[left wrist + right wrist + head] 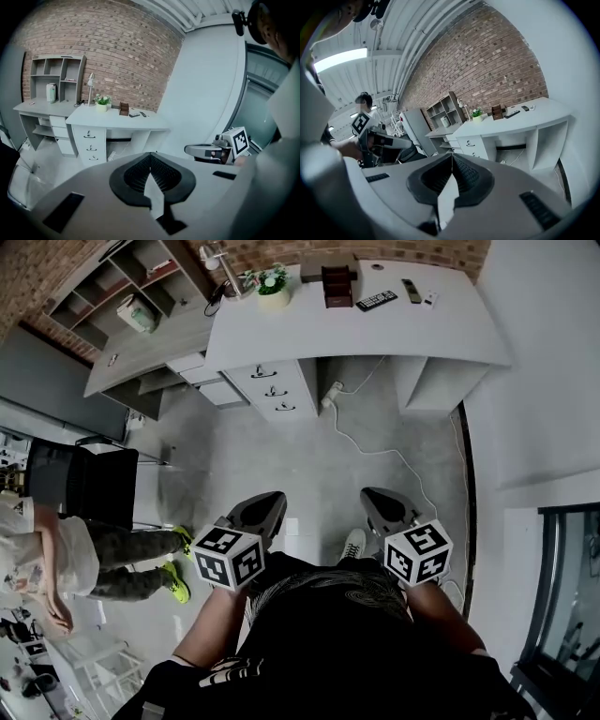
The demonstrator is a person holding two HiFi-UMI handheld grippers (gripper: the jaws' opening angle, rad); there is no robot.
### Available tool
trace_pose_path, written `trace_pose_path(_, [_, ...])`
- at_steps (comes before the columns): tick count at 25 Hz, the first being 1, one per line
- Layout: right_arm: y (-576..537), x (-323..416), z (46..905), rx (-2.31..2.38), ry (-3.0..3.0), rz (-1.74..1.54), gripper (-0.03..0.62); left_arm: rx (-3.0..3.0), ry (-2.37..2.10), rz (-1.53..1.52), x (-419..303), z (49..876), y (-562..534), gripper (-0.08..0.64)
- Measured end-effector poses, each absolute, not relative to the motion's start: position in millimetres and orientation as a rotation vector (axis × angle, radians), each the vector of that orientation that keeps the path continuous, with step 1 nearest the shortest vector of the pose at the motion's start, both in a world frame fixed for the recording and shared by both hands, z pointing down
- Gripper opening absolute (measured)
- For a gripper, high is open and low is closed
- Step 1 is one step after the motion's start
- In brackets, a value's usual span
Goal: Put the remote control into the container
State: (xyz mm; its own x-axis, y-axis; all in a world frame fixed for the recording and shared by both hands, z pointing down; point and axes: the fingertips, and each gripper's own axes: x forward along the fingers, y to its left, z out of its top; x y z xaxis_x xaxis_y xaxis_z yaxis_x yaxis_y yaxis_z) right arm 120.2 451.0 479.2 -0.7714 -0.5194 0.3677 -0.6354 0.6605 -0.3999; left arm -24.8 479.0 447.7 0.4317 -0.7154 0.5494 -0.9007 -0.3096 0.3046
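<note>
The remote control [376, 301], a dark one with rows of buttons, lies flat on the white worktop [309, 329] at the far side of the room. It is just beside the brown wooden container [337, 285] but outside it, so the task proper has not begun. A slimmer second remote [411, 291] lies a little further along the same worktop, and a potted plant [273, 287] stands on the other side of the container. Both tools are well away from all this, held low in front of the person over bare floor. The left gripper [150, 157] has its jaws closed together with nothing between them, and the right gripper [451, 158] is likewise closed and empty. By my reading everything is left to do: cross to the worktop, open a pair of jaws, take up the remote and set it into the container.
</note>
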Motion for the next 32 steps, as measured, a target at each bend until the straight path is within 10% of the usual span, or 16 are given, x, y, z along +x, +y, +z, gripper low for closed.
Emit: trace_pose_path(32, [236.0, 146.1, 503.4, 1.228, -2.380, 0.924, 0.008, 2.267, -1.031, 0.548, -12.5, 478.5, 225.2, 0.005])
